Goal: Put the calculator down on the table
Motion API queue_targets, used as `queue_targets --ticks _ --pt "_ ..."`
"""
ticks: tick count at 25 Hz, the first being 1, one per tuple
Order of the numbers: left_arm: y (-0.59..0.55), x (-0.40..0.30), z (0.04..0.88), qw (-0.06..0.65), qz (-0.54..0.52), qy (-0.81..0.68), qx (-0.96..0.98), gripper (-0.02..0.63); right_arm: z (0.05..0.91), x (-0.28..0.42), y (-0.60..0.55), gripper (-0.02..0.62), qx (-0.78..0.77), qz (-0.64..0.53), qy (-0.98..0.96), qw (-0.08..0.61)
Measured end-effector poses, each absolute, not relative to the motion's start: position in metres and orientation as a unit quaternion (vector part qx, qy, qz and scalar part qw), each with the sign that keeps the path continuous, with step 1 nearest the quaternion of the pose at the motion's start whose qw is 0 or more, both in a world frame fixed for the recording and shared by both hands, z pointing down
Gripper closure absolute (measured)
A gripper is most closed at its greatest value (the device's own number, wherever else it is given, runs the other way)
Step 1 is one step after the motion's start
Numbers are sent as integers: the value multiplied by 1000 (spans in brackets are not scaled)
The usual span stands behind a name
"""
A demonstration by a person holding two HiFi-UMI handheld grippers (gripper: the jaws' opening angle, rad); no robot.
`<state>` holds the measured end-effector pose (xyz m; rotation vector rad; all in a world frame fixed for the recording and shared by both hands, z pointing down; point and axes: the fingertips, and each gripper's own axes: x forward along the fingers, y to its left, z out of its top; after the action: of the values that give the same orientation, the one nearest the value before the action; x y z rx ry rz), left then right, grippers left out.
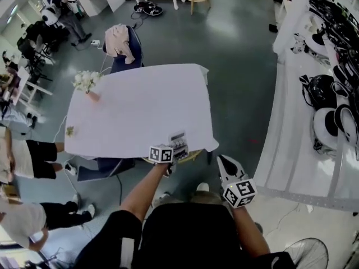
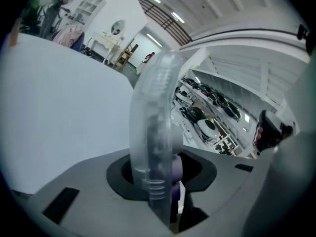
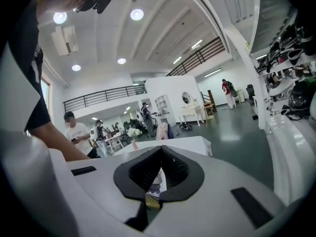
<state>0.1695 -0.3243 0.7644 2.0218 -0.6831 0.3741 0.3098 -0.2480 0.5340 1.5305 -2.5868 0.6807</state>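
The calculator [image 1: 179,144], grey with rows of keys, hangs over the near edge of the white-clothed table [image 1: 140,105], and my left gripper [image 1: 174,153] is shut on it. In the left gripper view the calculator [image 2: 153,132] stands edge on between the jaws, its clear casing rising above the left gripper [image 2: 158,181], with the white table [image 2: 59,107] to its left. My right gripper [image 1: 225,162] is off the table's near right corner, over the floor. Its jaws meet at the tip with nothing held [image 3: 159,154]. The table [image 3: 182,144] lies ahead of it.
A vase of white flowers [image 1: 87,83] stands at the table's far left corner, and a small sprig [image 1: 70,131] lies by its left edge. A chair with a pink garment [image 1: 120,43] is behind the table. White shelving with helmets [image 1: 331,122] runs along the right. People stand at the left.
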Motion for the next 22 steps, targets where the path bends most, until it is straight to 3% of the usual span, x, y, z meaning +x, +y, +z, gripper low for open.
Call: queue_targets --ticks 10,22 --pt "-376 184 846 553 165 -308 756 474 563 374 -293 597 511 235 -825 64" --pt "-392 184 872 526 224 -341 746 430 581 348 -278 597 468 240 -844 101"
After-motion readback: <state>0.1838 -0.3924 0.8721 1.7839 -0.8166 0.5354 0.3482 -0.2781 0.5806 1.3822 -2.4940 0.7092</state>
